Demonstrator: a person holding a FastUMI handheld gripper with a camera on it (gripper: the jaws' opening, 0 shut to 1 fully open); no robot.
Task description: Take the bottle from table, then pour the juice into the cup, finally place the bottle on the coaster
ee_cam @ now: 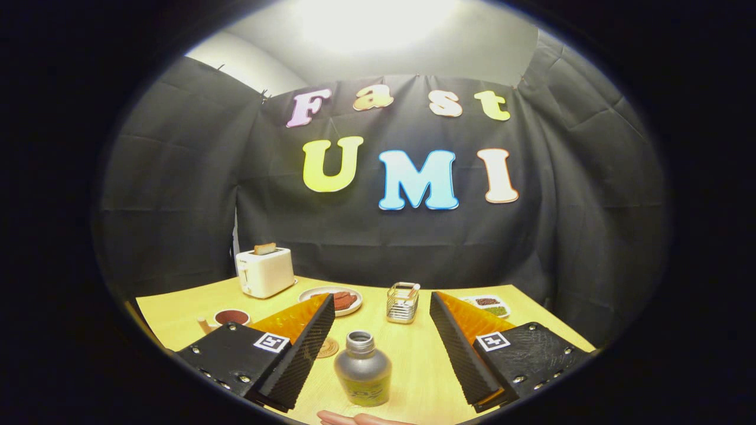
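Observation:
A small grey bottle (362, 369) with an open neck and a yellow-green label stands upright on the wooden table (413, 366), between my two fingers. My gripper (383, 304) is open, its fingers wide apart on either side of the bottle and not touching it. A round coaster (326, 347) lies just left of the bottle, partly behind the left finger. A cup (231, 317) with dark contents sits farther left, beyond the left finger.
A white toaster (264, 271) with a bread slice stands at the back left. A plate (331, 301) of dark food, a wire holder (403, 302) and a small tray (488, 305) line the back. A person's fingertips (354, 419) show at the table's near edge.

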